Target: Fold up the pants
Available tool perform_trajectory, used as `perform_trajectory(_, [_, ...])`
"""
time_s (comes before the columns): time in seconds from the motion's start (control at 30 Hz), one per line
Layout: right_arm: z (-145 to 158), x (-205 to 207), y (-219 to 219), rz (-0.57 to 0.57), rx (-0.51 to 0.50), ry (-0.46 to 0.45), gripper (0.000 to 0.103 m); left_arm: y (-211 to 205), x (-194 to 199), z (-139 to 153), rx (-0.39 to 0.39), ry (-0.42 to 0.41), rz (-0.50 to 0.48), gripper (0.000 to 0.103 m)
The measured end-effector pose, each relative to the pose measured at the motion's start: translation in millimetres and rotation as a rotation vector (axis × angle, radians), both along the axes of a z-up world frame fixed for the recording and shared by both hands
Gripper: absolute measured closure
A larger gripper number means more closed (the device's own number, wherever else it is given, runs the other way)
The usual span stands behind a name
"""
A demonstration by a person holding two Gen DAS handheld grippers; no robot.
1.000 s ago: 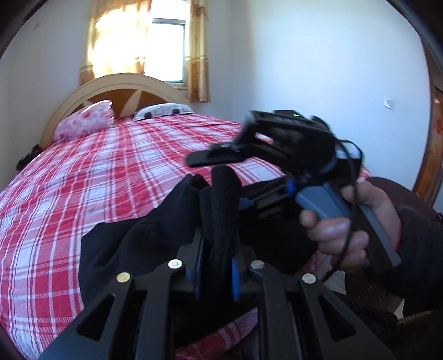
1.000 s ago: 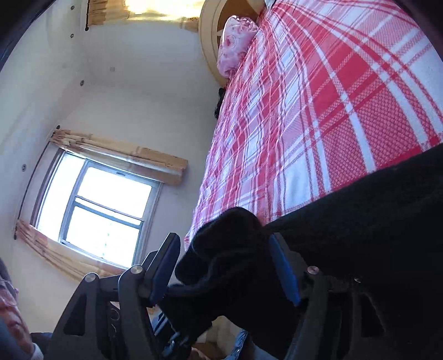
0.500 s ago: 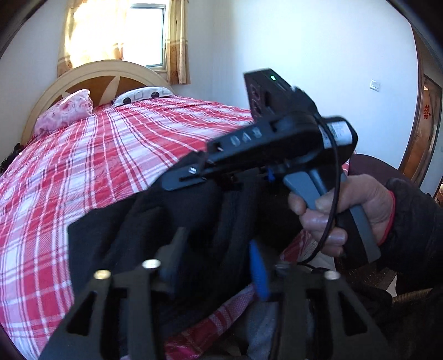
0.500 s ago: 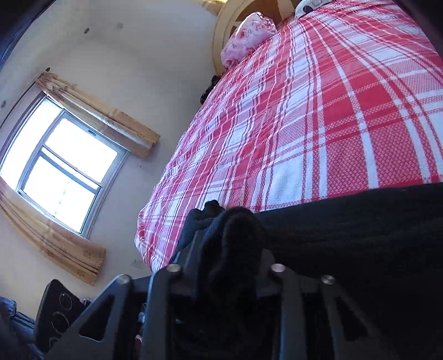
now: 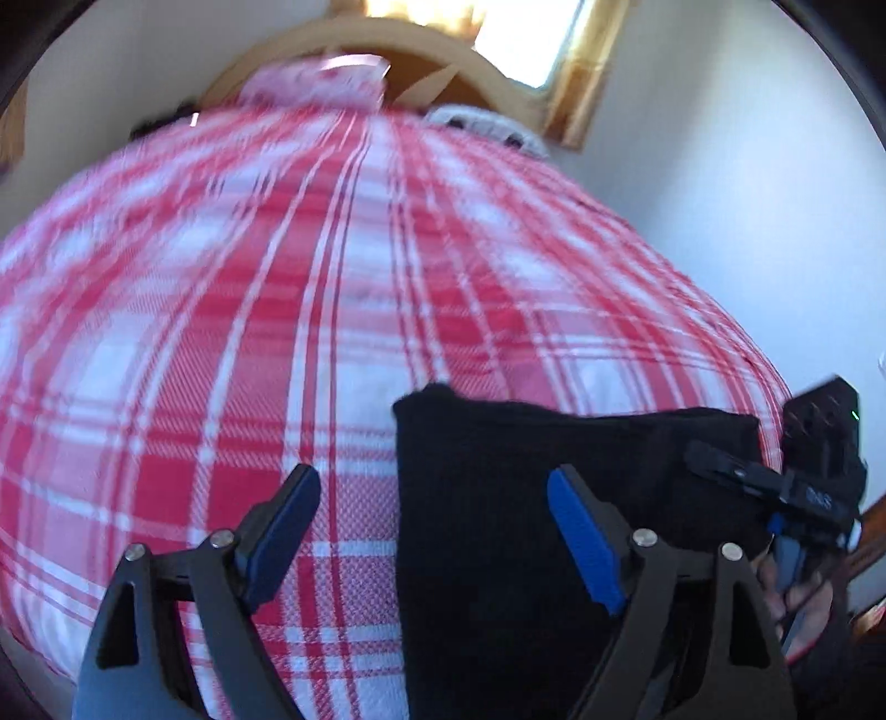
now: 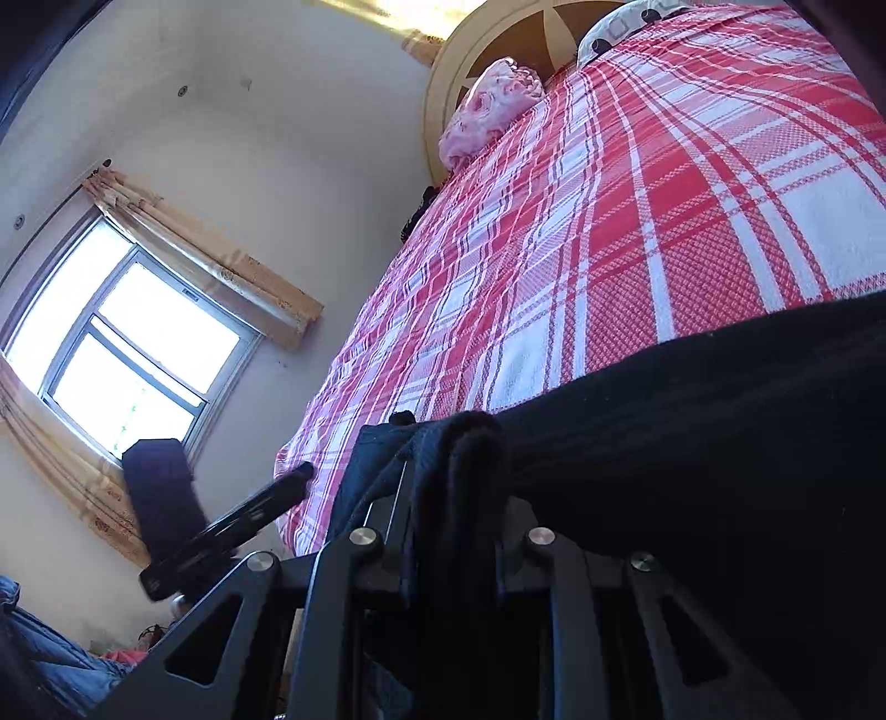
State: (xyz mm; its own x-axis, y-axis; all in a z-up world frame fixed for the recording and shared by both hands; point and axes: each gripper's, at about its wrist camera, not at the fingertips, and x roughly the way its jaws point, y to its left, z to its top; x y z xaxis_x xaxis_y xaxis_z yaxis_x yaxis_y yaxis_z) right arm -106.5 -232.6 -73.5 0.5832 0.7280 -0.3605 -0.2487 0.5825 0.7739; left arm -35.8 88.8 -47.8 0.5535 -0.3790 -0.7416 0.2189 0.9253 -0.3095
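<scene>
- The black pants (image 5: 554, 498) lie on the red-and-white plaid bedspread (image 5: 277, 332), at its near edge, far from the headboard (image 5: 332, 50); in the left wrist view their visible top edge runs across the frame
- Left gripper (image 5: 437, 531): jaws wide and opening, holding nothing; the pants' left edge falls between the blue pads, untouched, so this gripper sits over that side of the cloth
- Right gripper (image 6: 451, 487): clamped on a bunched fold of the pants, at their other side
- Hidden: the pants' near part is cut off by both frames; the left view is blurred, so layers cannot be counted
</scene>
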Motion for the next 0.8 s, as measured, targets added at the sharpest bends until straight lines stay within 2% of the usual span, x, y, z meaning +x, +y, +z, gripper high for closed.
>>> perform_trajectory(0.07, [0, 1, 1, -0.002, 0.0, -0.001, 0.082, -7, 5, -13, -0.006, 0.055, 0.015, 0.021])
perform_trajectory(0.17, [0, -1, 1, -0.002, 0.02, 0.011, 0.079, -21, -5, -8, 0.05, 0.015, -0.009, 0.021])
perform_trajectory(0.23, [-1, -7, 0, -0.001, 0.032, 0.021, 0.074, -30, -11, -9, 0.055, 0.019, -0.037, 0.021])
perform_trajectory(0.3, [1, -12, 3, 0.011, 0.03, 0.015, 0.06, -38, -13, -11, 0.089, 0.004, -0.031, 0.021])
perform_trajectory(0.37, [5, -19, 11, 0.027, 0.001, -0.013, 0.051, -37, -12, -12, 0.109, -0.003, -0.023, 0.021])
perform_trajectory(0.4, [7, -21, 16, 0.029, -0.03, -0.028, 0.051, -39, -11, -12, 0.123, -0.006, -0.018, 0.021])
perform_trajectory(0.47, [10, -23, 31, 0.025, -0.167, -0.043, 0.055, -39, -9, -11, 0.137, -0.008, -0.015, 0.021])
perform_trajectory(0.5, [13, -25, 39, 0.021, -0.243, -0.051, 0.064, -38, -8, -11, 0.14, -0.005, -0.009, 0.021])
perform_trajectory(0.53, [16, -27, 46, 0.011, -0.313, -0.063, 0.069, -38, -8, -11, 0.141, -0.002, -0.005, 0.021])
perform_trajectory(0.57, [18, -27, 49, 0.009, -0.348, -0.07, 0.075, -39, -6, -11, 0.142, 0.0, -0.001, 0.021])
perform_trajectory(0.6, [20, -29, 51, 0.009, -0.36, -0.075, 0.082, -39, -7, -10, 0.145, 0.0, 0.003, 0.021])
perform_trajectory(0.67, [24, -32, 50, 0.0, -0.36, -0.085, 0.085, -41, -9, -6, 0.166, -0.012, 0.009, 0.021])
perform_trajectory(0.8, [39, -39, 44, -0.01, -0.35, -0.125, 0.086, -49, -14, 6, 0.214, -0.062, 0.0, 0.018])
